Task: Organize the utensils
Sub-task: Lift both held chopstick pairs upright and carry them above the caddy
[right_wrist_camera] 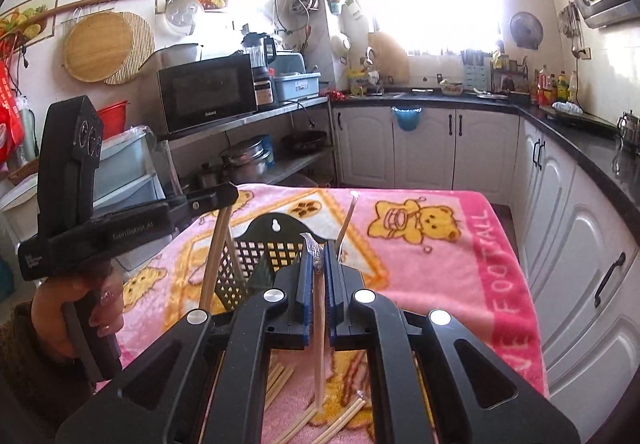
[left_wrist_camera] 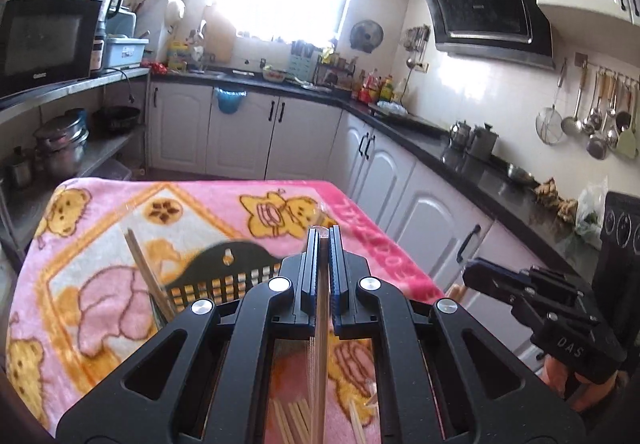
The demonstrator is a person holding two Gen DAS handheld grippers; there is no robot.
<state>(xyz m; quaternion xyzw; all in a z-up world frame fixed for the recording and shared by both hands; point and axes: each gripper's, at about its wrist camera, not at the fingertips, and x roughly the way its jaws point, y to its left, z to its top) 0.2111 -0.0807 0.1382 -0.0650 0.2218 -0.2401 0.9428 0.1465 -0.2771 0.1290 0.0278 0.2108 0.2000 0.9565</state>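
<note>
Both grippers are clamped on wrapped chopsticks: the left gripper [left_wrist_camera: 325, 240] and the right gripper [right_wrist_camera: 319, 250] each pinch one lengthwise between shut fingers. The black basket [right_wrist_camera: 266, 244] stands on the desk [right_wrist_camera: 440, 256] ahead, mid-frame, slightly left of the right gripper; loose chopsticks [right_wrist_camera: 340, 420] lie at bottom.

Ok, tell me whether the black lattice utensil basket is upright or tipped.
Upright: the black lattice utensil basket stands on the pink blanket, with wooden chopsticks sticking up out of it.

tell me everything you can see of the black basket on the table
The black basket looks like plastic, with a square-lattice wall and an arched solid back plate pierced by a keyhole hanging slot. It sits on the pink bear-print blanket, open side up. Pale chopsticks stand tilted in it, leaning on its rim.
</note>
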